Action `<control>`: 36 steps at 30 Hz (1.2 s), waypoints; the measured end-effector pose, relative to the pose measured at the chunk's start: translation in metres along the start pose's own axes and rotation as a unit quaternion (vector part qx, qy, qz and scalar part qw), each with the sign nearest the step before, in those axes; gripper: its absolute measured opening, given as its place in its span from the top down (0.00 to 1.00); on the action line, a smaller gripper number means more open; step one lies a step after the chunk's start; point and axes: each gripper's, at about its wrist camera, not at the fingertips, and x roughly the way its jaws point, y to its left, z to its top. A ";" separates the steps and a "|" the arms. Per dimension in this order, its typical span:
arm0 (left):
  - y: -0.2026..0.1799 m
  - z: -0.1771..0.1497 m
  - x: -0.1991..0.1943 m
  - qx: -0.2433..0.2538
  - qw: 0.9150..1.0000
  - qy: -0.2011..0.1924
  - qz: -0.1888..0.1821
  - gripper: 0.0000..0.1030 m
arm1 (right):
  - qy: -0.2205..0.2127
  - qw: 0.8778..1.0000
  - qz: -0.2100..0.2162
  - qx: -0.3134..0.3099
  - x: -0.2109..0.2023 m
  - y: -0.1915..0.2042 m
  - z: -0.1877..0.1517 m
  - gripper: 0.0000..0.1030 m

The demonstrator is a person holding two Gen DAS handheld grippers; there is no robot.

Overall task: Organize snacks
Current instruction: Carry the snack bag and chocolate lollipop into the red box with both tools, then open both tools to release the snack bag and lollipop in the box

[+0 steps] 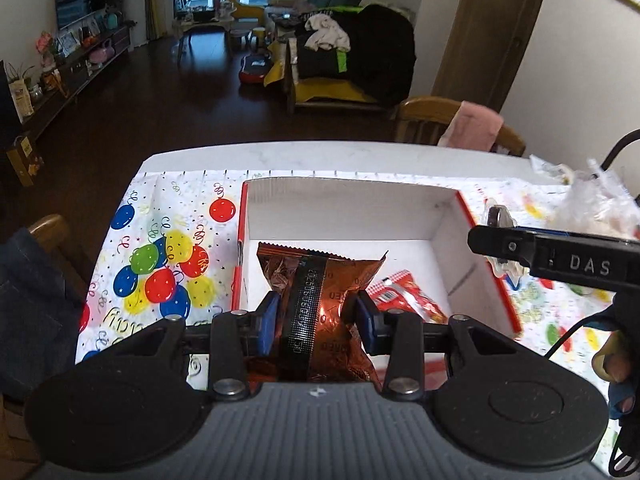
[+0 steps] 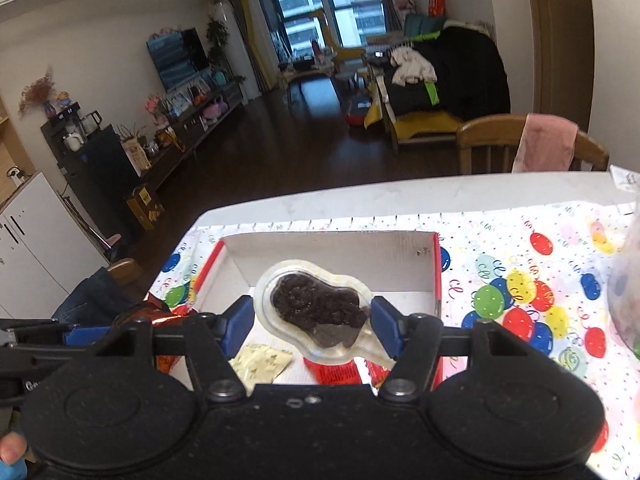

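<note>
My left gripper (image 1: 316, 312) is shut on a shiny copper-brown Oreo snack packet (image 1: 320, 280) and holds it over the near side of the white cardboard box with red edges (image 1: 344, 208). A red snack packet (image 1: 404, 292) lies in the box. My right gripper (image 2: 312, 312) is shut on a clear plastic cup of dark chocolate snack (image 2: 316, 304) and holds it above the same box (image 2: 332, 252). In the right wrist view a pale yellow sachet (image 2: 260, 364) and a red packet (image 2: 336, 372) lie on the box floor, and the copper packet (image 2: 160, 316) shows at the left. The right gripper's arm (image 1: 560, 256) crosses the left wrist view.
The box sits on a balloon-print tablecloth (image 2: 520, 304) over a white table (image 1: 320, 152). A clear plastic bag of snacks (image 1: 596, 204) lies at the table's right. Wooden chairs stand behind the table (image 2: 492, 140), one with a pink cloth (image 2: 548, 144), and one at the left (image 1: 48, 232).
</note>
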 end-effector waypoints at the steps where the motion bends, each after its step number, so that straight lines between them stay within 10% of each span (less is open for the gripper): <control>1: 0.000 0.003 0.007 0.001 1.000 0.004 0.005 0.62 | 0.006 1.000 -0.001 0.001 0.008 -0.002 0.004 0.39; 21: -0.012 0.021 0.112 0.024 0.991 0.123 0.037 0.62 | 0.146 0.988 -0.015 -0.039 0.139 -0.002 0.008 0.39; 36: -0.019 0.017 0.129 0.053 0.987 0.140 0.054 0.61 | 0.198 0.978 -0.021 -0.057 0.163 -0.004 -0.003 0.39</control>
